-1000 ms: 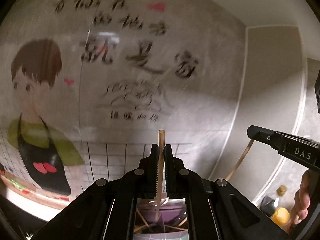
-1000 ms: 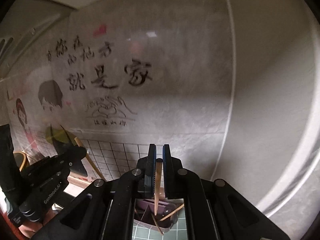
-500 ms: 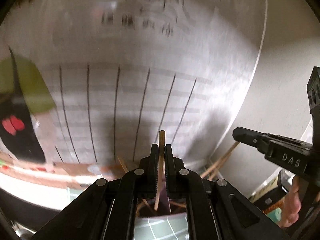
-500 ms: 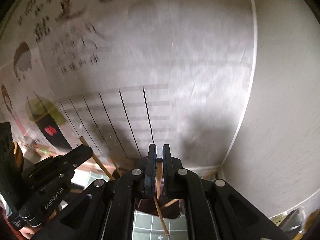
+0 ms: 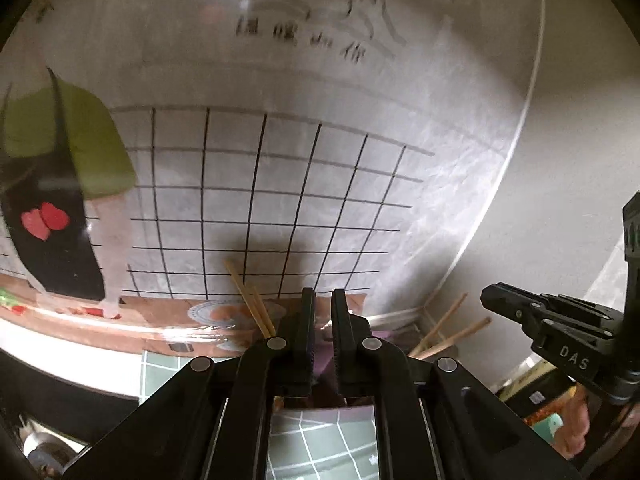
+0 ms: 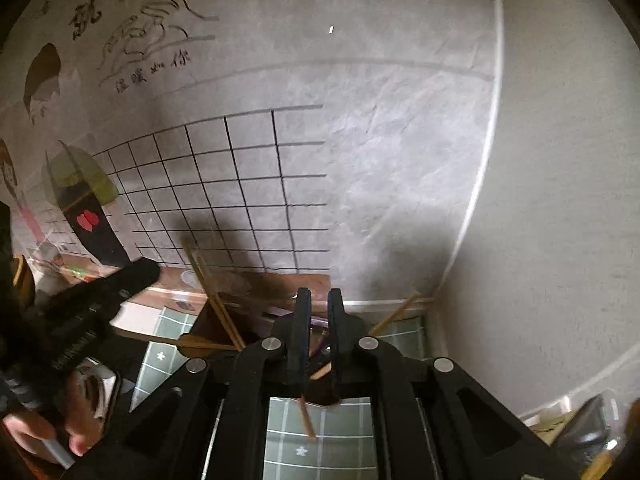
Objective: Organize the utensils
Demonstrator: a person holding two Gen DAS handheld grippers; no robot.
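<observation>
Purple plastic is showing only as a sliver between the fingers of the left hand-held gripper (image 5: 323, 334): this is the utensil holder (image 5: 320, 360), sitting at the back corner of the counter (image 5: 160, 364) where the two walls are meeting, and most of its body is being hidden by the black gripper frame. The left hand-held gripper's jaws are standing slightly apart with nothing visible between them. In the right wrist view, the right hand-held gripper (image 6: 319, 330) is likewise showing a narrow gap at the tips; a thin wooden chopstick (image 6: 307, 418) is slanting below the jaws over the green grid mat (image 6: 320, 452), but whether the pads are pinching it is hard to tell. More chopsticks (image 5: 250, 300) are leaning out of the holder toward the wall poster (image 5: 256, 184), and another pair (image 5: 448, 332) is fanning out toward the corner on the right. The poster's cartoon figure and lettering are blurred and cut off at the frame edge. Bottles at the lower right edge of the left view are too dark to identify.
</observation>
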